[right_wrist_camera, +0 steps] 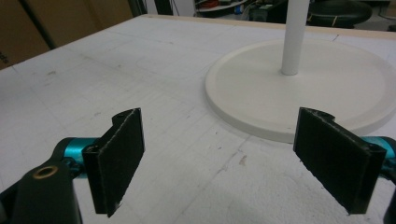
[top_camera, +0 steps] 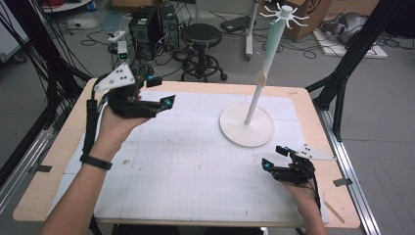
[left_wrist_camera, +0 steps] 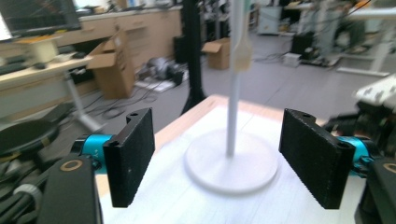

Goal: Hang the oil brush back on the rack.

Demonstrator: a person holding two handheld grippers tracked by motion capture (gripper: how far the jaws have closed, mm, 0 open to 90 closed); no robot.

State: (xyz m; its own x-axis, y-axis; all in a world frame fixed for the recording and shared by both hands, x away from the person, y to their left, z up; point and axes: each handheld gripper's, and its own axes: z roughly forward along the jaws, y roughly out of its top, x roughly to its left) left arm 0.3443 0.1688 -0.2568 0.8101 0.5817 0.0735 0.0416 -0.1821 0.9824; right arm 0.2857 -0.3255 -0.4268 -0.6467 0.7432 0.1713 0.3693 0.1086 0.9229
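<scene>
1. The stand (top_camera: 247, 125) is my landmark: a round white base on the table mat (top_camera: 186, 161), with a thin white pole (top_camera: 266, 63) rising from its middle to a ring of hooks (top_camera: 286, 13) at the top. It sits on the far right part of the mat, upright, with nothing touching it.

2. My left gripper (top_camera: 164, 102) is lifted off the mat, well to the left of the stand and pointing at it. Its jaws are spread wide and hold nothing. In the left gripper view (left_wrist_camera: 224, 154) the pole (left_wrist_camera: 232, 116) sits between the two jaws but far beyond them.

3. My right gripper (top_camera: 274, 156) is low, just short of the stand's near right edge. Its jaws are also wide apart and empty; the base rim (right_wrist_camera: 261, 126) lies just ahead of them.

4. Risk: the stand is tall with a slim pole. I judge that a grip taken high on the pole, or a sideways push, could tip it.

5. Risk: the right gripper is close to the base. A careless forward move could knock the rim and slide the stand across the mat.

6. Risk: both grippers closing in from opposite sides could collide near the pole.

7. The left gripper view is blurred, so I cannot judge fine clearance there.
</scene>
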